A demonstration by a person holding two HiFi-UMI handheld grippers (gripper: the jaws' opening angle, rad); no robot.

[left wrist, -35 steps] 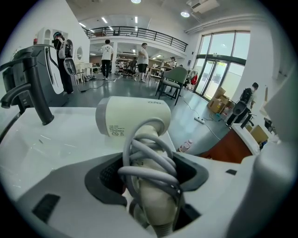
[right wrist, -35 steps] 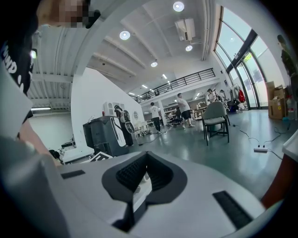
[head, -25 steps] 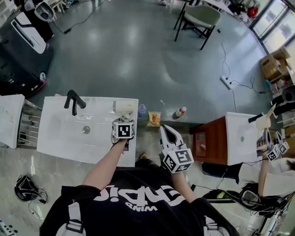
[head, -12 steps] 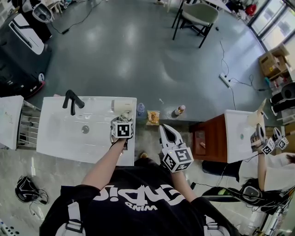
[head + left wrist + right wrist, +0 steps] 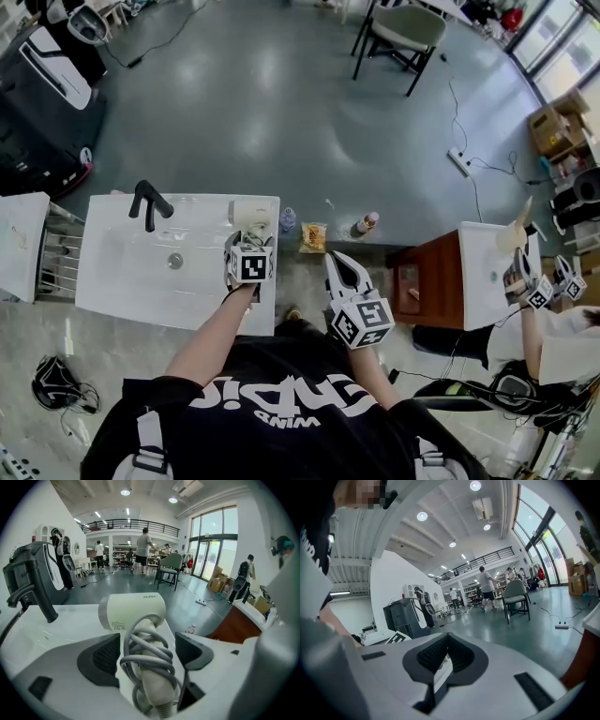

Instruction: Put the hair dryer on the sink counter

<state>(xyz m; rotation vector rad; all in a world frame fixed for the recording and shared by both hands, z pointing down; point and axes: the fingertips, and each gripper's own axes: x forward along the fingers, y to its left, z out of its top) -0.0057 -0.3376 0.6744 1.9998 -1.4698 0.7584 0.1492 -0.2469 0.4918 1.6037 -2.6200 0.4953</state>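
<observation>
The left hand-held gripper [image 5: 145, 651] has just been opening, its jaws now clear of the cord-wrapped handle between them, evidently to release the cream plastic hair dryer [image 5: 133, 611] lying on the white sink desk [image 5: 131, 272] just ahead, while the right hand-held gripper [image 5: 445, 656] is closed and empty.

A chair [image 5: 401, 36] is seen on the grey floor [image 5: 262, 103], with a power strip [image 5: 459, 166] and cardboard boxes [image 5: 555, 129] set near the windows. A bottle [image 5: 367, 225], a snack packet [image 5: 313, 238] and a second bottle [image 5: 288, 221] are lined up on the floor near a brown cabinet [image 5: 431, 286]. People [image 5: 143, 545] are pictured in the hall beyond.
</observation>
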